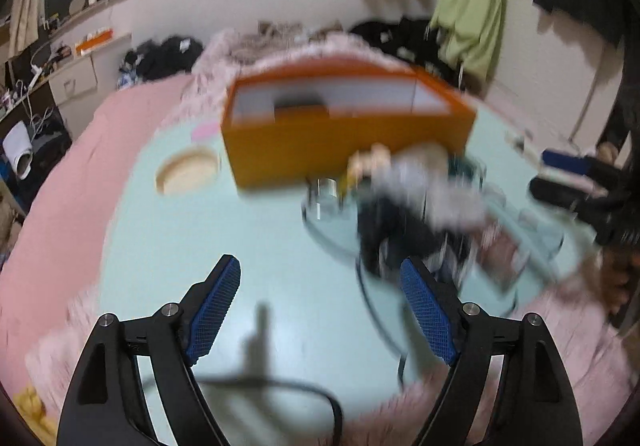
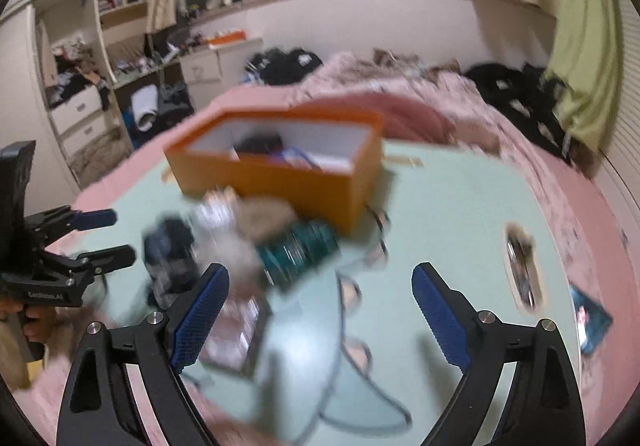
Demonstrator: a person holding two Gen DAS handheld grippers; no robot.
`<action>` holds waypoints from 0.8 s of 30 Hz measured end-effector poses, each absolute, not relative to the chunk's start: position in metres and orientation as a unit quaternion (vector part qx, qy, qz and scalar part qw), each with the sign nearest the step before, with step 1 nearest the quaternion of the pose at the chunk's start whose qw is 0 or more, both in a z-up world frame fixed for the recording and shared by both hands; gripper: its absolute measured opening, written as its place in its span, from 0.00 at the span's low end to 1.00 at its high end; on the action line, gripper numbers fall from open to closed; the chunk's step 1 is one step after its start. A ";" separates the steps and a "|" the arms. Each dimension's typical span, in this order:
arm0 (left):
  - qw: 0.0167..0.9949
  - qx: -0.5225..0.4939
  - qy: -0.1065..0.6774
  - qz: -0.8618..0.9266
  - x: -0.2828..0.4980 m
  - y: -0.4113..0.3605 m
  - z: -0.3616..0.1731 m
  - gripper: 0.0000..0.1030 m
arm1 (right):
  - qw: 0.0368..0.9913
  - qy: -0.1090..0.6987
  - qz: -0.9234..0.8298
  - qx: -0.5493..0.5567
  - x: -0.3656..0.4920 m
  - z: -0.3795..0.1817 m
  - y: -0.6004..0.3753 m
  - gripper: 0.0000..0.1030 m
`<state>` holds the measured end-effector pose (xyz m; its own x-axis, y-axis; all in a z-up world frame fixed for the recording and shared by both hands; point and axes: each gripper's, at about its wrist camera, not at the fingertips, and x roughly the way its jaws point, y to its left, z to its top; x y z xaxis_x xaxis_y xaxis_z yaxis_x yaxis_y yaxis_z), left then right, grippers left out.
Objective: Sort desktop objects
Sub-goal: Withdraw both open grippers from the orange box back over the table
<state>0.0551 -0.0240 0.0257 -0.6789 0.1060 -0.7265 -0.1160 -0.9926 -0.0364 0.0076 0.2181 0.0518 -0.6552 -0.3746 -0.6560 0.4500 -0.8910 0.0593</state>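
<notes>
Blurred clutter (image 2: 256, 246) beside orange box (image 2: 280, 173)

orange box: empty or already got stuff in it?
Not empty. The open-topped orange box shows dark and bluish items against its white inner wall; blur hides what they are. More clutter lies outside, against its front.

I count one orange box (image 1: 348, 141) on the mint tabletop (image 1: 248, 246). Left of that box I see one round wooden dish (image 1: 188, 171). In front of it I make out one teal tin (image 2: 298, 250); the blurred pile there is uncountable.
</notes>
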 end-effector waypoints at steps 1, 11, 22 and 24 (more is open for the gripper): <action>0.060 -0.405 0.009 0.912 0.057 -0.022 0.018 0.80 | 0.224 0.051 -0.907 0.354 0.009 0.047 0.221 0.90; 0.049 -0.419 0.005 0.907 0.052 -0.020 -0.001 1.00 | 0.195 0.098 -0.902 0.371 0.019 0.013 0.212 0.99; 0.049 -0.410 0.004 0.911 0.055 -0.021 -0.001 1.00 | 0.195 0.093 -0.904 0.368 0.020 0.011 0.214 0.99; 0.049 -0.410 0.004 0.911 0.055 -0.021 -0.001 1.00 | 0.195 0.092 -0.904 0.368 0.020 0.011 0.214 0.99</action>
